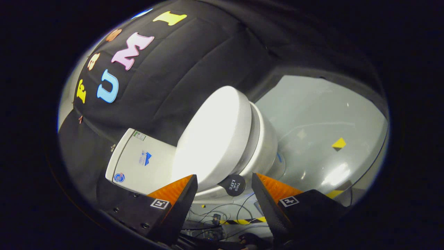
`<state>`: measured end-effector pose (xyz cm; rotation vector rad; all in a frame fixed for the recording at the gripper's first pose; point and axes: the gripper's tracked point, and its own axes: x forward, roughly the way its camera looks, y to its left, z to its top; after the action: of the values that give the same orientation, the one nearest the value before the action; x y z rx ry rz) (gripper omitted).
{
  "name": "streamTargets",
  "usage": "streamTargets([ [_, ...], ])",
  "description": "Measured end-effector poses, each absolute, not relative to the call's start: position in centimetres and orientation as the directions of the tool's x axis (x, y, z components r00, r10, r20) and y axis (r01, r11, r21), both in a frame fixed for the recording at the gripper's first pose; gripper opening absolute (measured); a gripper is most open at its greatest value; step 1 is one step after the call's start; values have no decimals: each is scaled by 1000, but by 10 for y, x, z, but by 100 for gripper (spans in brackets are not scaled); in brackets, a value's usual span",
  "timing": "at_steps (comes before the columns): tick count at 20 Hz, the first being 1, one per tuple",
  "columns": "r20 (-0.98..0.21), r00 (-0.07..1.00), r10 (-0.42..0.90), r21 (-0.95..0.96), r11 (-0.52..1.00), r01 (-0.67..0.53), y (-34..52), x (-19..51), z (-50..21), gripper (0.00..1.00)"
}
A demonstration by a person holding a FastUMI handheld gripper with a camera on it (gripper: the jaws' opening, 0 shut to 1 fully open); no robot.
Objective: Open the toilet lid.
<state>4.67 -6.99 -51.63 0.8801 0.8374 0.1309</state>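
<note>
Gripper view: gripper (224,180) fingers spread wide apart, clamping nothing. Just ahead, white toilet lid (211,135) down on the bowl (265,146), its front edge reaching between the fingertips. Black round tag (233,184) beneath that edge. Tank (138,163) left, pale floor (319,114) right.

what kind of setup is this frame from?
Looks like a mock bathroom in a cloth-walled recording booth, not a real home. Cues: a white toilet with its cistern, black cloth wall, hazard tape and loose cables on the floor. The gripper is open near the toilet lid.
</note>
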Motion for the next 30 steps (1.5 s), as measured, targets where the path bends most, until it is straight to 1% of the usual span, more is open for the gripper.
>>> streamTargets([
  [5,-613,633,473,750,601,277,-69,45,-539,98],
  [7,-609,623,490,764,572,297,-71,47,-544,96],
  [9,-617,616,489,765,555,327,-75,48,-551,85],
  [10,-622,612,488,764,548,339,-77,48,-554,76],
  [12,-628,597,500,766,536,356,-75,49,-558,64],
  [14,-621,580,527,774,530,347,-65,44,-564,42],
  [16,-585,569,578,802,516,301,-51,43,-553,42],
  [18,-629,559,541,752,606,260,-52,43,-564,42],
  [19,-611,559,560,772,576,268,-66,38,-549,42],
  [20,-590,583,559,795,528,299,-50,53,-562,29],
  [21,-584,586,562,802,509,312,-52,49,-560,16],
  [23,-575,599,557,808,499,312,-51,48,-559,16],
  [25,-582,599,550,798,529,290,-49,48,-556,16],
  [30,-655,596,465,723,615,315,-46,50,-540,16],
])
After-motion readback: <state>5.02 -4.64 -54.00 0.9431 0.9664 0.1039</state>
